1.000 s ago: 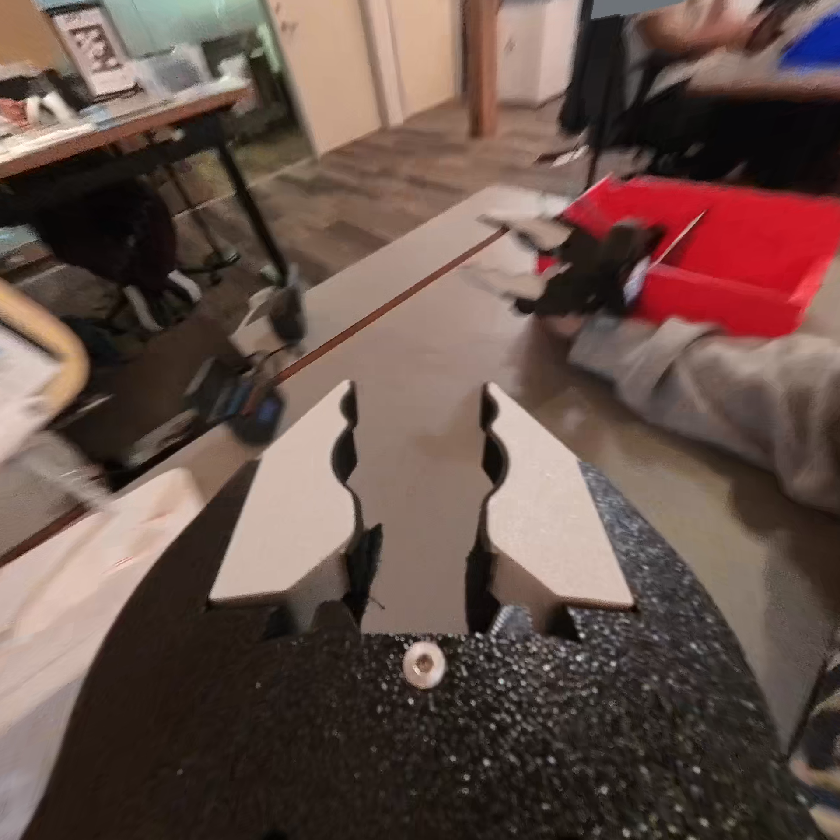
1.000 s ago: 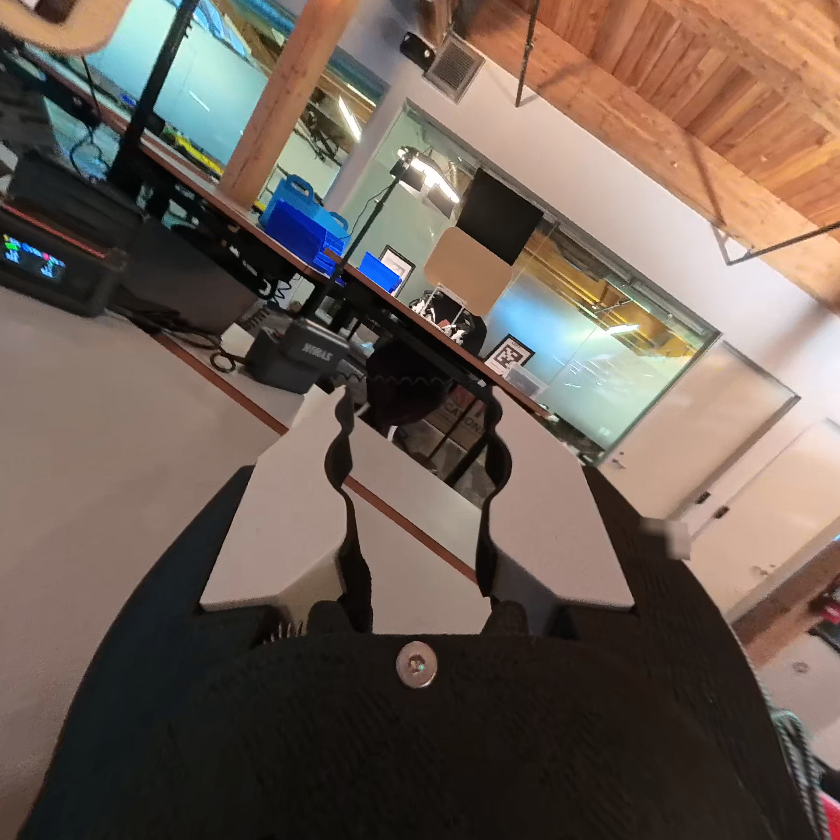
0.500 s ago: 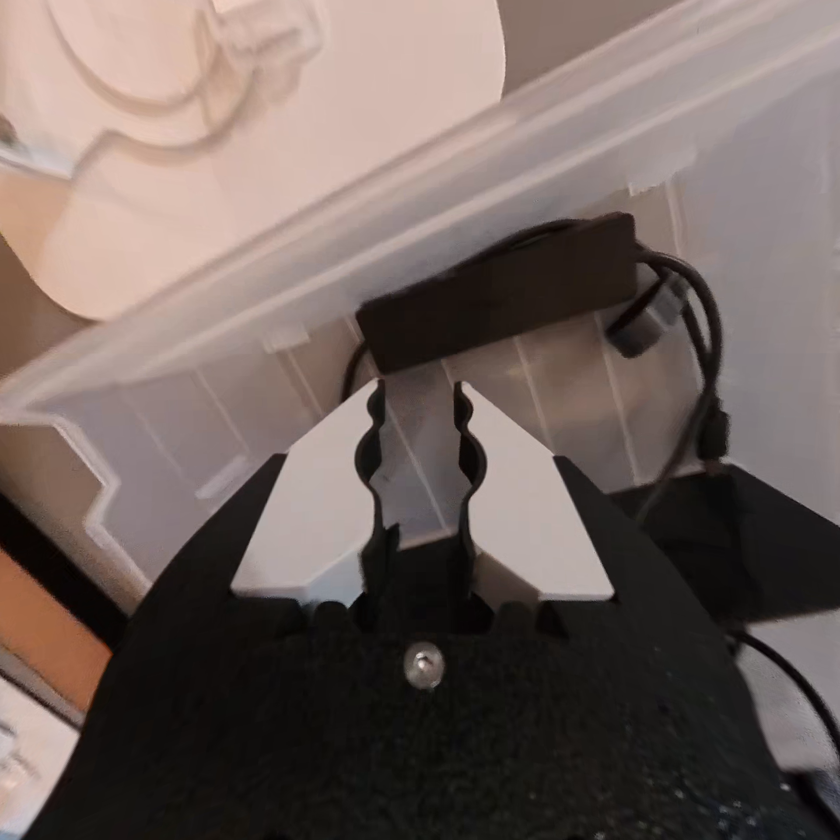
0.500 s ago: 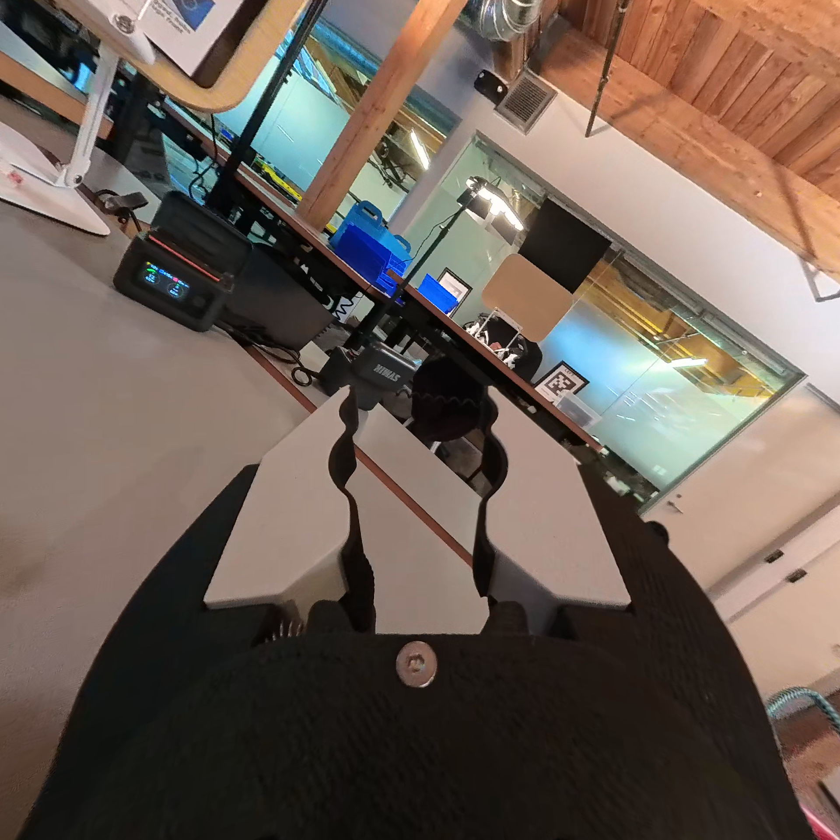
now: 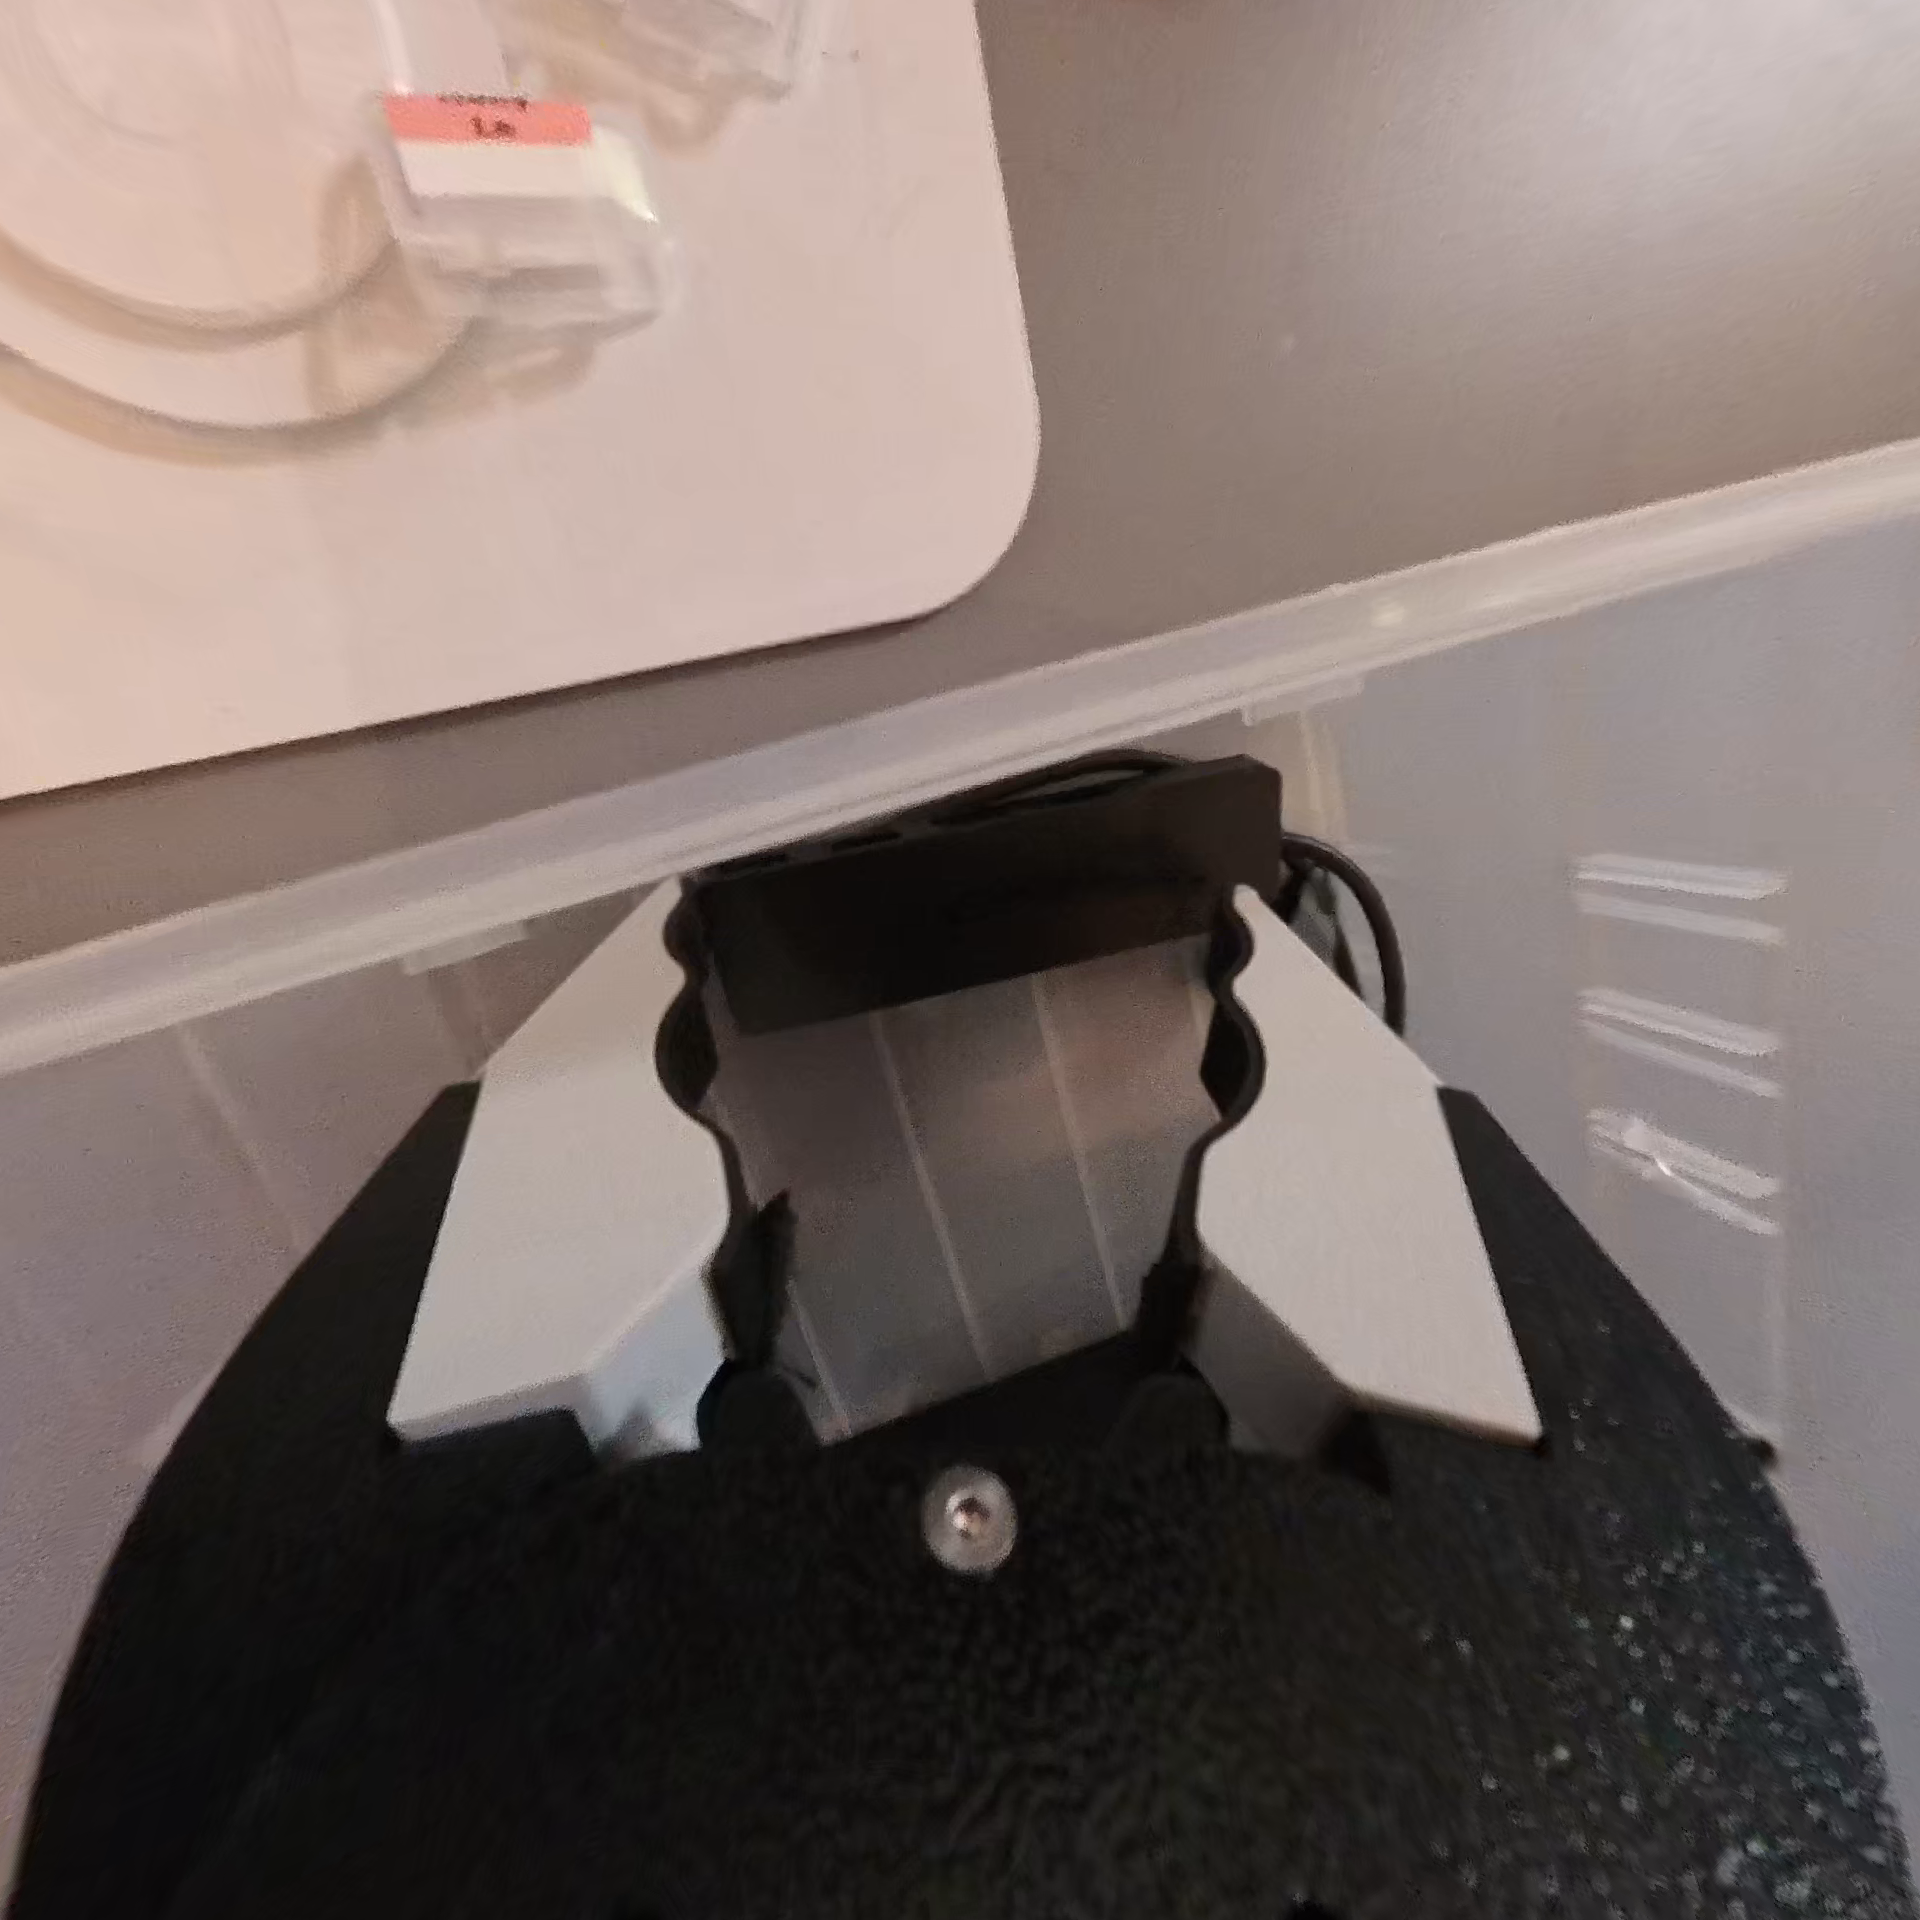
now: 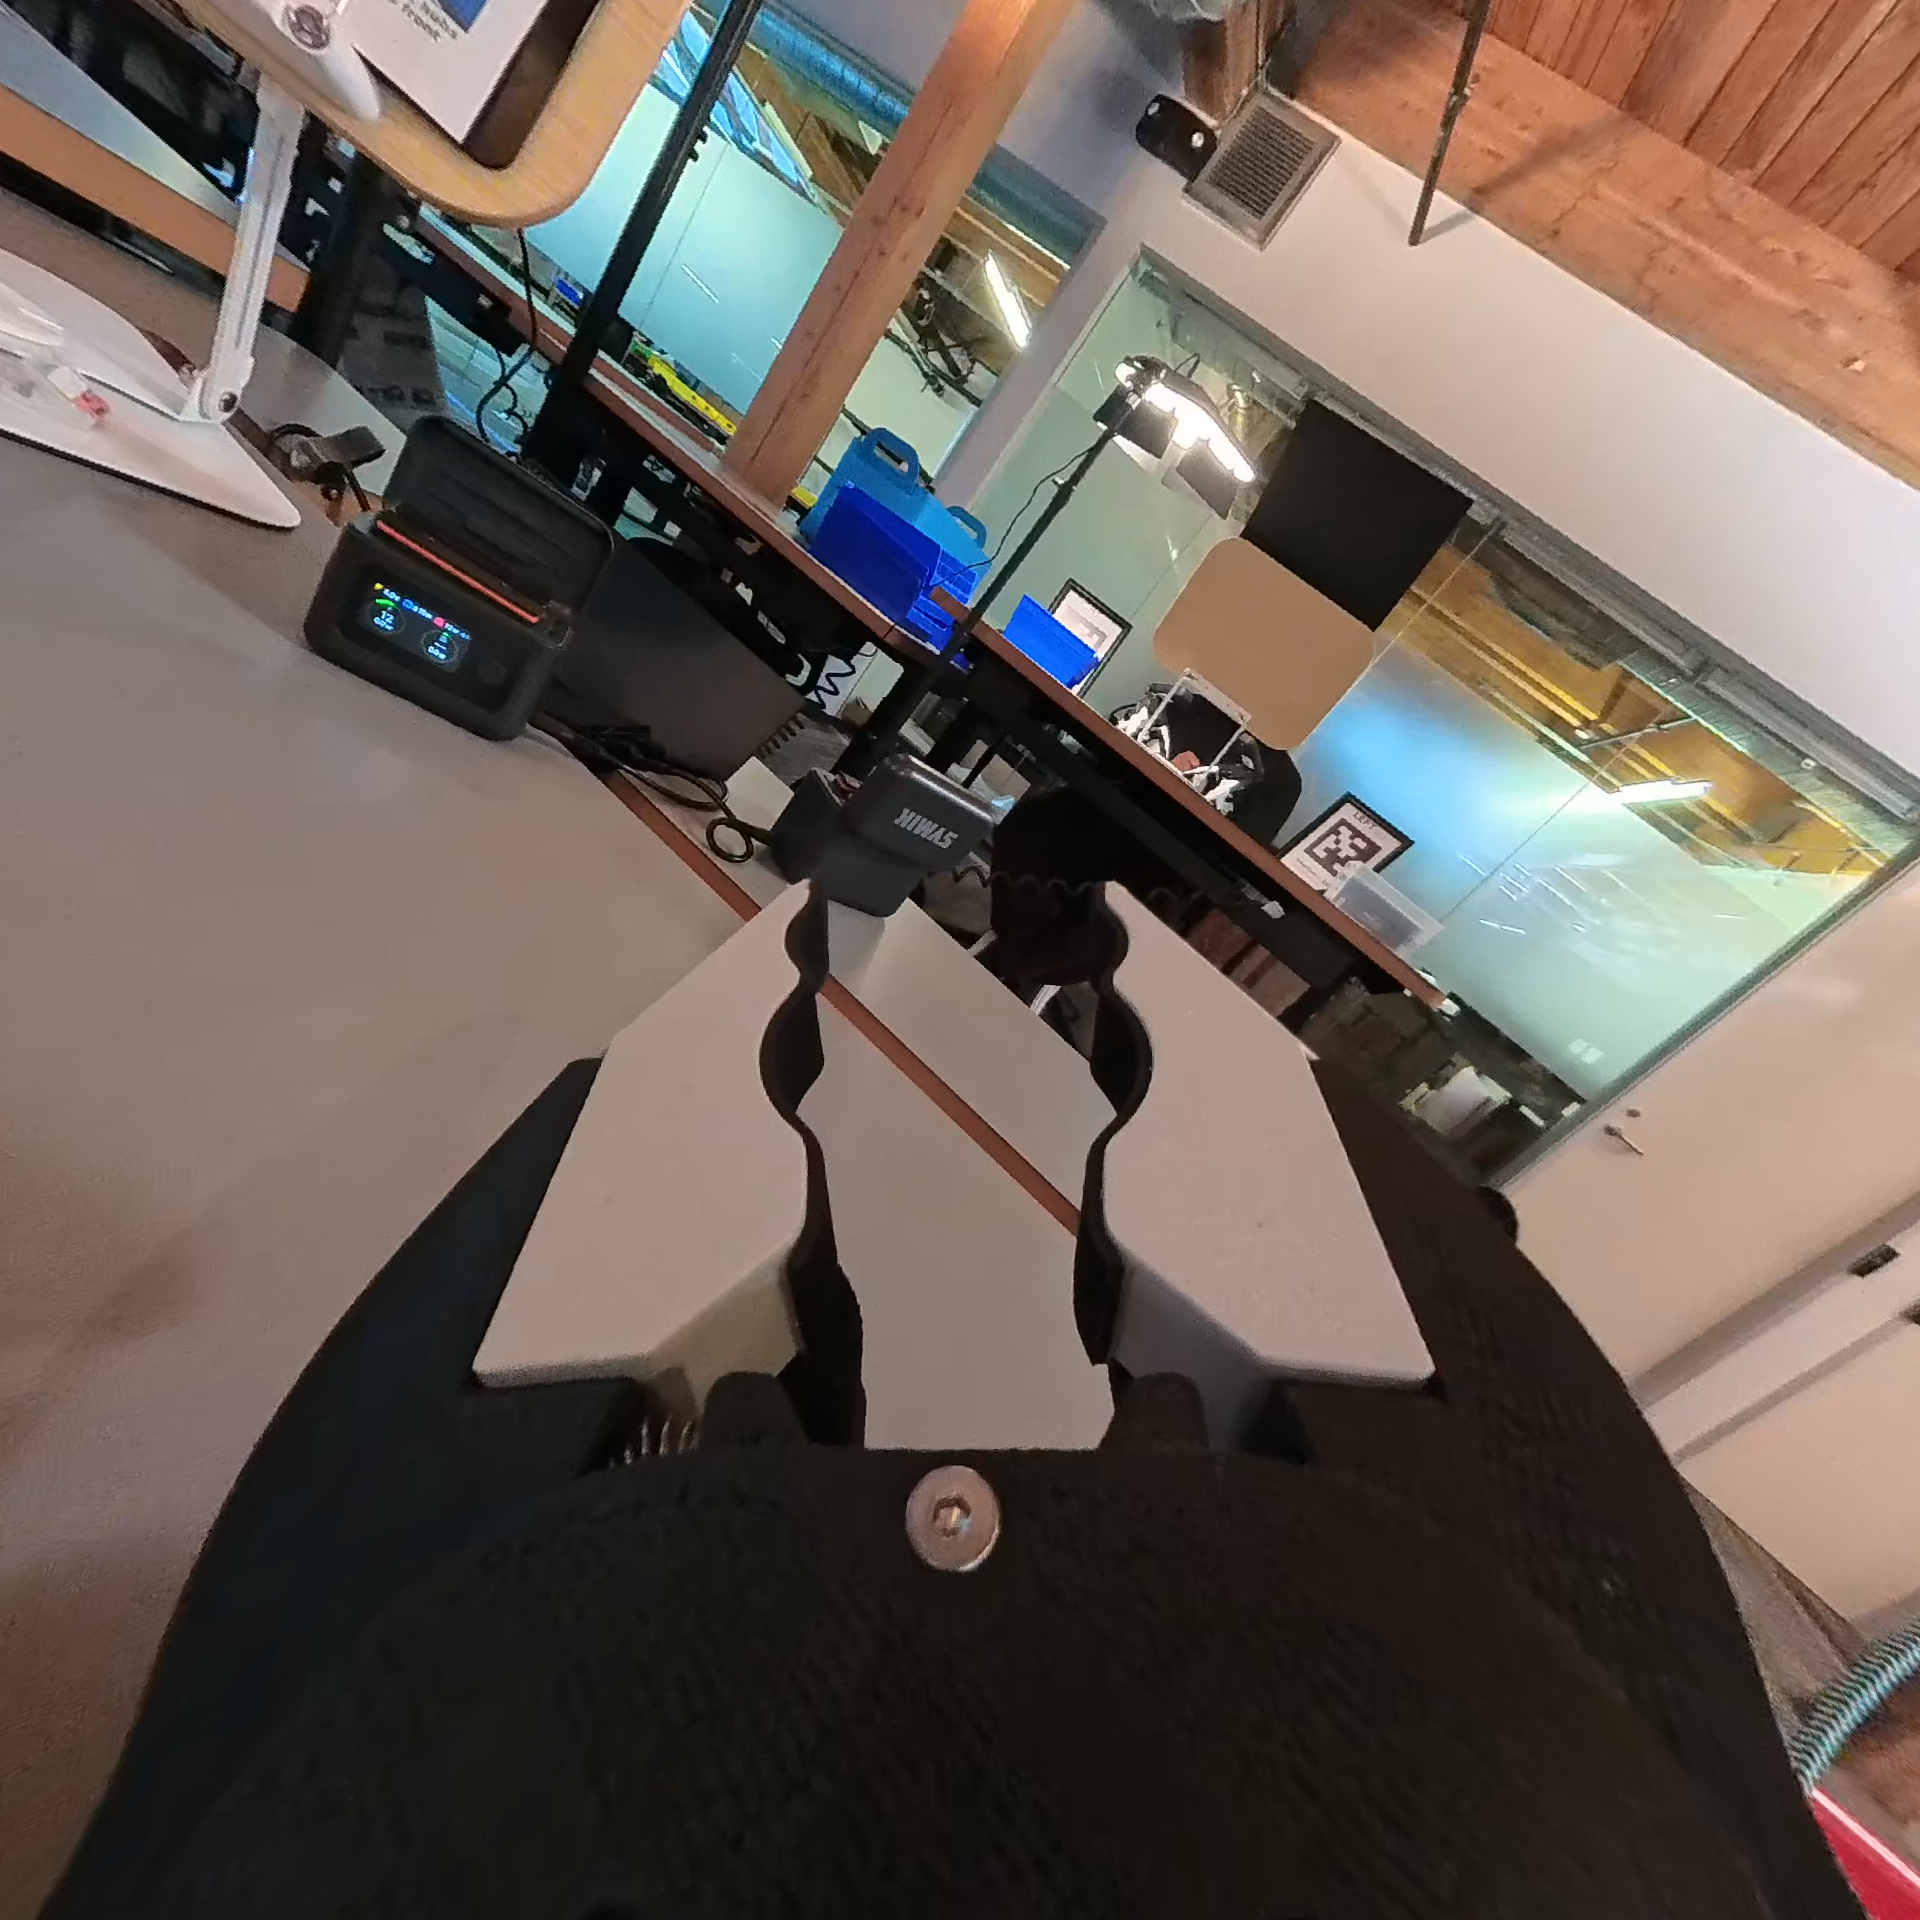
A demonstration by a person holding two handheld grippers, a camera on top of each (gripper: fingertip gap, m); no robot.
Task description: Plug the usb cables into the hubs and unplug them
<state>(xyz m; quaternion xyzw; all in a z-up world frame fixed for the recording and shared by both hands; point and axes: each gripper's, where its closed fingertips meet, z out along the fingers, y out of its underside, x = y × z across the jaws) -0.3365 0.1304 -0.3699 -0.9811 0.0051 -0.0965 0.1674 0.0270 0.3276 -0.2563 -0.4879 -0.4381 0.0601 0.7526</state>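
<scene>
Jaws apart on both grippers; black hub (image 5: 977,883) sits between left fingertips (image 5: 1242,914).

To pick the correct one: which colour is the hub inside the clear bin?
Black hub; the left wrist view shows it best.

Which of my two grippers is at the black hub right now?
The left gripper: its open fingers straddle the black hub inside the clear bin. The right gripper is open over bare table, nothing between its fingers.
</scene>
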